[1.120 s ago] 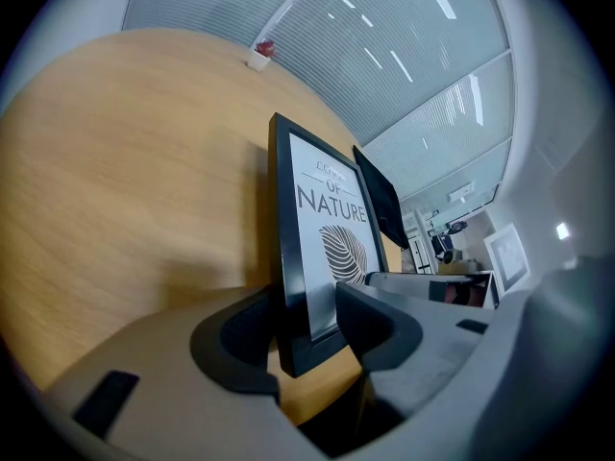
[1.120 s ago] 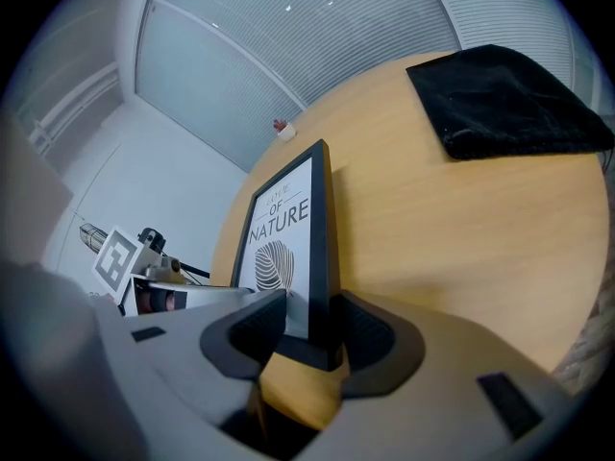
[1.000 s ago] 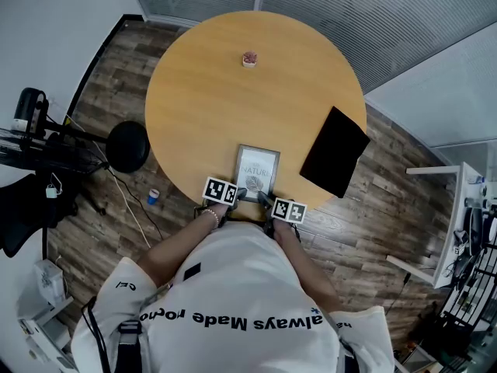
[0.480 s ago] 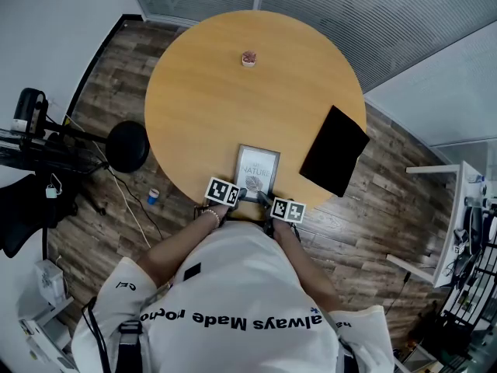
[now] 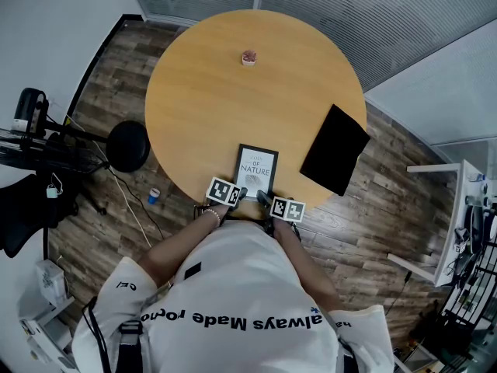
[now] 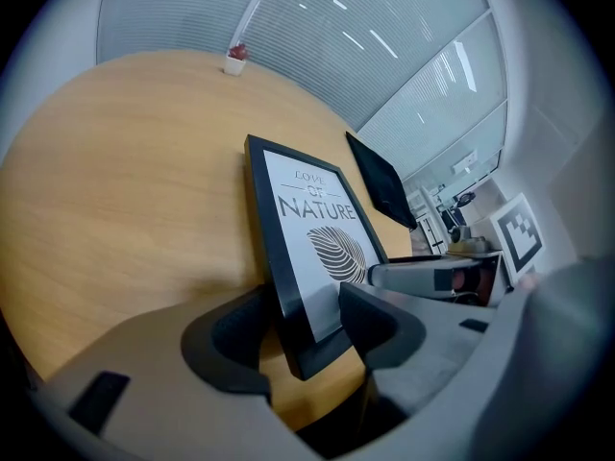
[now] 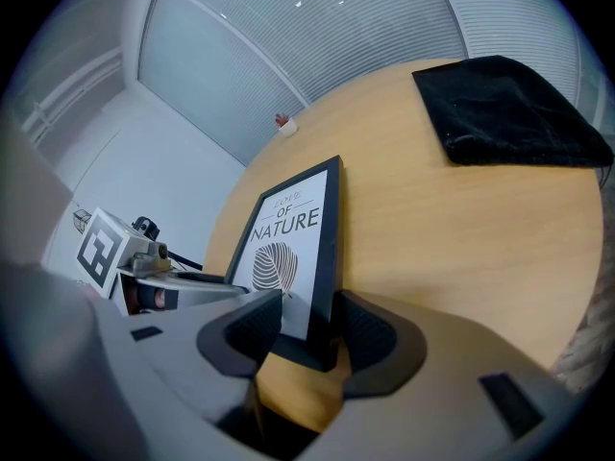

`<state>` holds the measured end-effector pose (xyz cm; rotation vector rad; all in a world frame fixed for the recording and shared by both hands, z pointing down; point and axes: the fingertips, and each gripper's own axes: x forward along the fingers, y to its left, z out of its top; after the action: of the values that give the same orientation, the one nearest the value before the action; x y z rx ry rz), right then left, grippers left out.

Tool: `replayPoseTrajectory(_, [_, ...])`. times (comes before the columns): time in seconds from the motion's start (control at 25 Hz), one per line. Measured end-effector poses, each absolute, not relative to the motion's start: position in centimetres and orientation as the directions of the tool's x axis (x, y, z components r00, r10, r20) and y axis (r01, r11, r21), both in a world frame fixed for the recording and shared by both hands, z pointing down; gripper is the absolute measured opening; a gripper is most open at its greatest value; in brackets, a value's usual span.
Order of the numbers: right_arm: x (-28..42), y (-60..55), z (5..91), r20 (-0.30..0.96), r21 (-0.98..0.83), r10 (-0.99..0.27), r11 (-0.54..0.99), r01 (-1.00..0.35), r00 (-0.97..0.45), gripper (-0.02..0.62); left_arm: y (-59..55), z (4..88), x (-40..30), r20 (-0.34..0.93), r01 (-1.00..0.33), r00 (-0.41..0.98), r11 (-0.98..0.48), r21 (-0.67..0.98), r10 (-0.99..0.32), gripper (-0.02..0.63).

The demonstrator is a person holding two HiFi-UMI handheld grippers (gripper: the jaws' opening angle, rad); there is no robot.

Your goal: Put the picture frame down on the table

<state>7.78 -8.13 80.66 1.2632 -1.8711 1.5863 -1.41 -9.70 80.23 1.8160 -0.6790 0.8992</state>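
Step in hand: release. The picture frame (image 5: pixel 256 171) is on the round surface (image 5: pixel 202 92), print up, at the near rim, with its long side pointing away from the person.

The left gripper (image 6: pixel 306 315) straddles the frame's near-left corner and the right gripper (image 7: pixel 309 320) the near-right one. Both sets of jaws have just been opening. The corners sit between them, but the pads look backed off, with no squeeze that I can see. I can't tell whether the near end lies fully flat or a touch raised.

Next, my read: finish letting go, then draw both grippers straight back along the jaw line so the pads don't drag the corners. Risk: the near end is close to the rim, so a snag could tug the frame over the edge.

Room: plenty of bare surface beyond the frame. A black cloth (image 5: pixel 335 151) lies well apart to the right, at the rim, and a small pinkish object (image 5: pixel 248 58) sits on the far side. The retreat is tight, with the person's torso just behind the grippers.
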Motion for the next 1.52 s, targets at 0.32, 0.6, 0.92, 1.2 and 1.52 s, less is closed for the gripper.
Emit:
replayPoseTrajectory(0.32, [7.75, -8.26, 80.71, 0.765, -0.568, -0.386, -0.028, -0.823, -0.515, 0.206, -9.81, 80.3, -1.52, 0.825, -0.771, 0.561, -0.401, 0.494, -0.062, 0.227])
replayPoseTrajectory(0.6, [7.7, -8.14, 80.52, 0.771, -0.558, -0.384, -0.02, -0.83, -0.509, 0.207, -9.75, 80.15, -1.55, 0.83, -0.771, 0.554, -0.415, 0.482, -0.064, 0.229])
replayPoseTrajectory(0.92, [7.73, -8.13, 80.5, 0.781, -0.536, -0.381, -0.003, -0.844, -0.495, 0.21, -9.56, 80.07, -1.54, 0.836, -0.767, 0.546, -0.435, 0.471, -0.057, 0.229])
replayPoseTrajectory(1.2, [7.81, -8.24, 80.48, 0.793, -0.505, -0.383, 0.022, -0.863, -0.474, 0.21, -9.45, 80.11, -1.5, 0.836, -0.758, 0.545, -0.456, 0.465, -0.053, 0.235])
replayPoseTrajectory(1.52, [7.74, -7.97, 80.38, 0.81, -0.467, -0.37, 0.063, -0.882, -0.455, 0.215, -9.18, 79.91, -1.64, 0.837, -0.756, 0.546, -0.462, 0.464, -0.051, 0.235])
